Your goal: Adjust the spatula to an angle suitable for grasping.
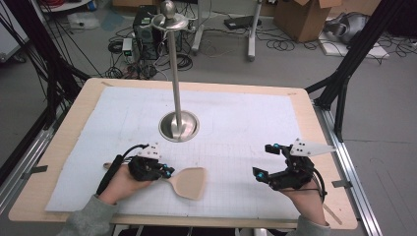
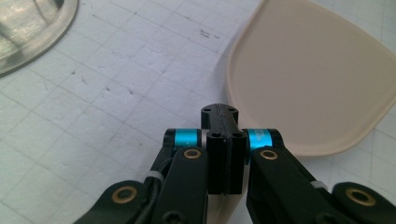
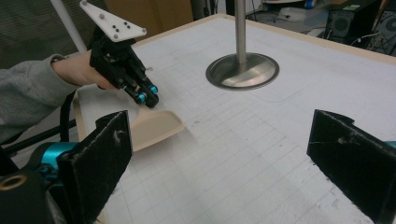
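From the high view, the desk carries a white gridded mat with a steel stand at its middle: a round base, a thin upright pole and a small dish with a ball on top. Near the left, the left gripper is clamped on the neck of a pale spatula, whose broad blade points right and whose handle end sticks out left of the hand. Near the right, the right gripper has its jaws wide apart with nothing between them, well apart from the spatula. Boxes, cables and a computer case lie on the floor beyond the far edge.

The left gripper view brings what the high view cannot: the left gripper with its pads pressed together on the spatula's neck, the blade spreading just beyond them above the mat, and the rim of the stand's base at the upper left.

The right gripper view shows the right gripper open over bare mat, the two black pads far apart. Farther off, the left gripper holds the spatula with its blade tilted clear of the mat, a lift the high view does not make plain. The stand is beyond.

No writing can be read in any view.
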Demonstrator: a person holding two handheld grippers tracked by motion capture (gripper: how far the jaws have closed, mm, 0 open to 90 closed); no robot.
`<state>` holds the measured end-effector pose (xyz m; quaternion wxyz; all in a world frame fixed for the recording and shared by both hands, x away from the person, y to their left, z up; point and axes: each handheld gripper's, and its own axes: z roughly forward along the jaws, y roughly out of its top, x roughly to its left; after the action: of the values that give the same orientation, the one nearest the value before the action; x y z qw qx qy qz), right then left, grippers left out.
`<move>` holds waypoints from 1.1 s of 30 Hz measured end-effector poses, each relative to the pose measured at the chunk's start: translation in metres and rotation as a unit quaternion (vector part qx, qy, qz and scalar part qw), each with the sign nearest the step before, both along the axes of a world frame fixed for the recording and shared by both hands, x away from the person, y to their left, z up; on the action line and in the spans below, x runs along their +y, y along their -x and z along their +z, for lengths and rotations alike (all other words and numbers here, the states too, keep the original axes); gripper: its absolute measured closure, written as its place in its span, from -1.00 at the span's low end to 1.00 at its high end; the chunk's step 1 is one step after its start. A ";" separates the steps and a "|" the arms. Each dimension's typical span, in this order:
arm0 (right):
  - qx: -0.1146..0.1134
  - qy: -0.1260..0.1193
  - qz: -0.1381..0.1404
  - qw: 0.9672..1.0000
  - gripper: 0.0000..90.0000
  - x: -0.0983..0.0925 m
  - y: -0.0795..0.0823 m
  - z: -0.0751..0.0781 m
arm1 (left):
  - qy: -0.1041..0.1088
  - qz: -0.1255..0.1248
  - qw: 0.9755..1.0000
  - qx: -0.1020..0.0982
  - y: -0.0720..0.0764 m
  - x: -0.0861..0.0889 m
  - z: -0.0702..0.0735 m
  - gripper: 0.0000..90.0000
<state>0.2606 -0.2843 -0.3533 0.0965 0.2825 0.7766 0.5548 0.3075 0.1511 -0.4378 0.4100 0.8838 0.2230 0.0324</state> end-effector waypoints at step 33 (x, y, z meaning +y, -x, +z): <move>0.002 -0.001 0.018 1.000 -0.87 0.012 -0.017 0.001 | 0.076 0.141 0.985 -0.058 0.035 0.109 0.025 0.98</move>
<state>0.2774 -0.2728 -0.3527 0.0849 0.2695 0.7809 0.5570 0.2722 0.2606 -0.4132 0.4793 0.8064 0.3234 0.1241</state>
